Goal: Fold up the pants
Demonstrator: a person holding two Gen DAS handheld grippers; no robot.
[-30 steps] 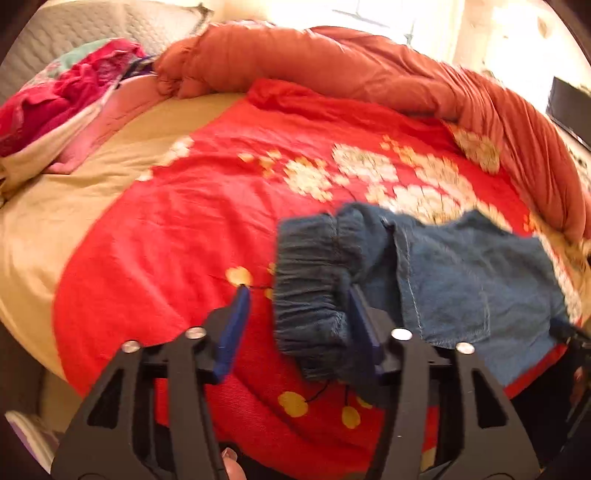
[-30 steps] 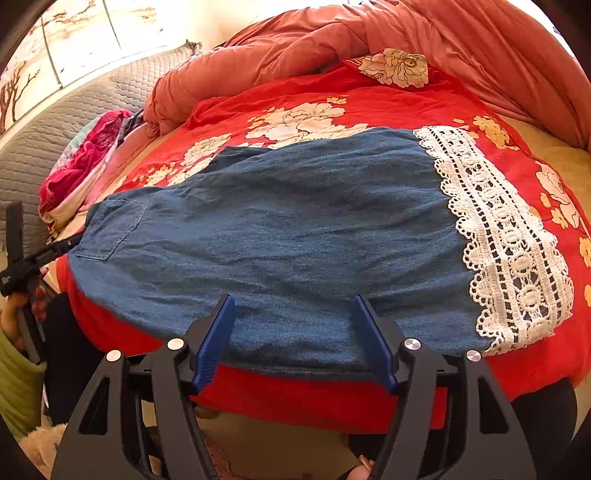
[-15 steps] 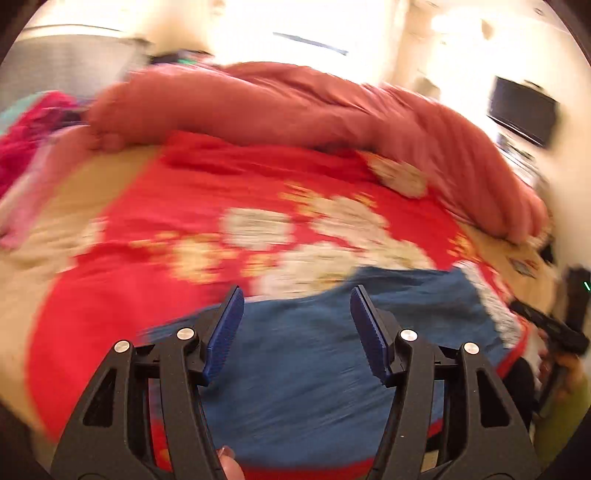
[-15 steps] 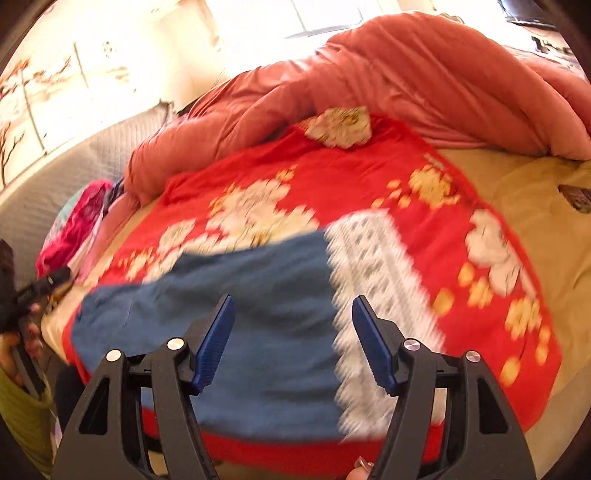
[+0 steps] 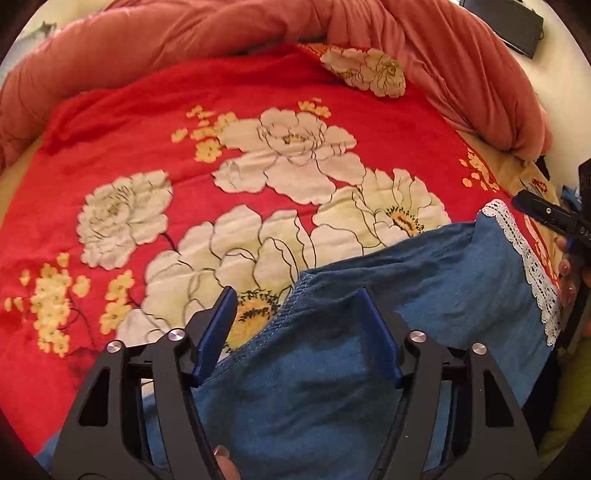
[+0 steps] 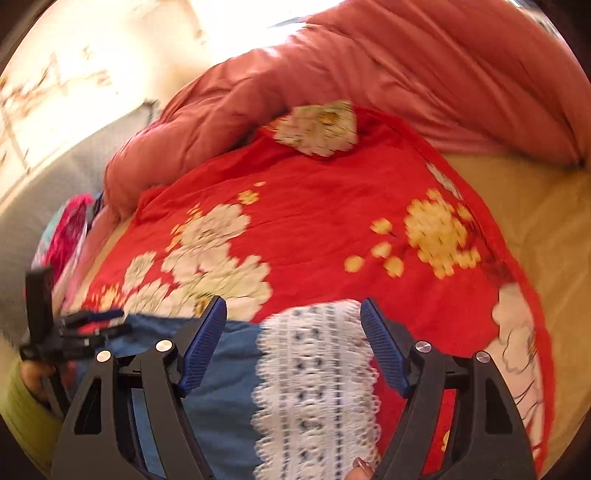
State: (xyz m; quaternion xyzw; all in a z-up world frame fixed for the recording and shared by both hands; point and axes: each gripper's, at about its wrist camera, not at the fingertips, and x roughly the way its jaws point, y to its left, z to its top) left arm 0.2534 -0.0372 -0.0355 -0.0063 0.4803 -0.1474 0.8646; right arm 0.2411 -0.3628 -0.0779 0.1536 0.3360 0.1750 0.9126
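Blue denim pants with a white lace hem lie flat on a red floral blanket. My left gripper is open over the pants' stitched far edge, with cloth between its fingers. My right gripper is open over the lace hem, with the blue denim to its left. The right gripper also shows at the right edge of the left wrist view, and the left gripper at the left edge of the right wrist view.
A bunched salmon comforter runs along the far side and right of the bed. A tan sheet lies bare to the right. Pink clothes and a grey quilted headboard are at the left. A dark screen stands beyond the bed.
Both grippers have swung right and come lower over the pants. The left moved from the gathered waistband to the stitched edge; the right moved from mid-leg to the lace hem. Both stayed open.
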